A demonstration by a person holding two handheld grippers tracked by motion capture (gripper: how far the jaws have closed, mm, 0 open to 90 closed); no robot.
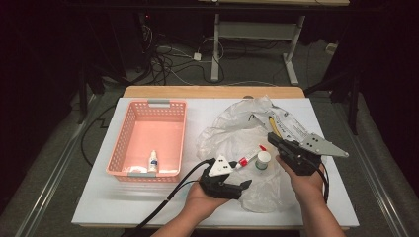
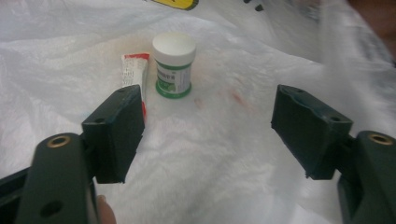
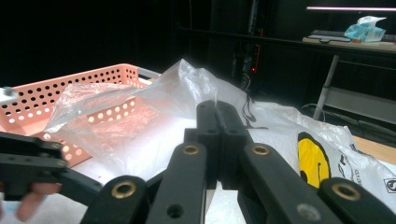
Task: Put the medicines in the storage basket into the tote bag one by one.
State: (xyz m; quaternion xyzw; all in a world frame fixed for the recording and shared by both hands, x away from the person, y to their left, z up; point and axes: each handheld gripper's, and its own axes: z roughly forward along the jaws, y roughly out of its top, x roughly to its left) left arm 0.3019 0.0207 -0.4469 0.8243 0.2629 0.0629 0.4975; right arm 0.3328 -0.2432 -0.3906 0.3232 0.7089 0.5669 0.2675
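My table [image 1: 99,197] is white, with a wooden strip along its far edge and dark floor and cables beyond. Its near left corner and the strip in front of the pink basket [image 1: 129,123] are bare, so there is room to move on that side. The basket sits on the left half, holding a small white bottle [image 1: 153,161] near its front wall. The right half is taken up by a crumpled plastic bag [image 1: 232,133] that runs almost to the right edge.

In the left gripper view the top of the picture is blurred, and a yellow shape is cut off there. The jar's label is too small to read. The bag's far folds hide whatever lies beneath them. In the right gripper view, pale plastic lies before my jaws; I cannot tell whether a fold is caught between them.

My left gripper [image 2: 208,123] has its jaws spread apart with nothing between them. The white-capped green jar [image 2: 173,65] stands upright on the bag, ahead of the gap and nearer the left jaw. The red-and-white tube [image 2: 134,70] lies just beside it, its near end hidden behind that jaw. My right gripper [image 3: 217,112] has its jaws pressed together, raised over the bag's right side, well apart from the jar.
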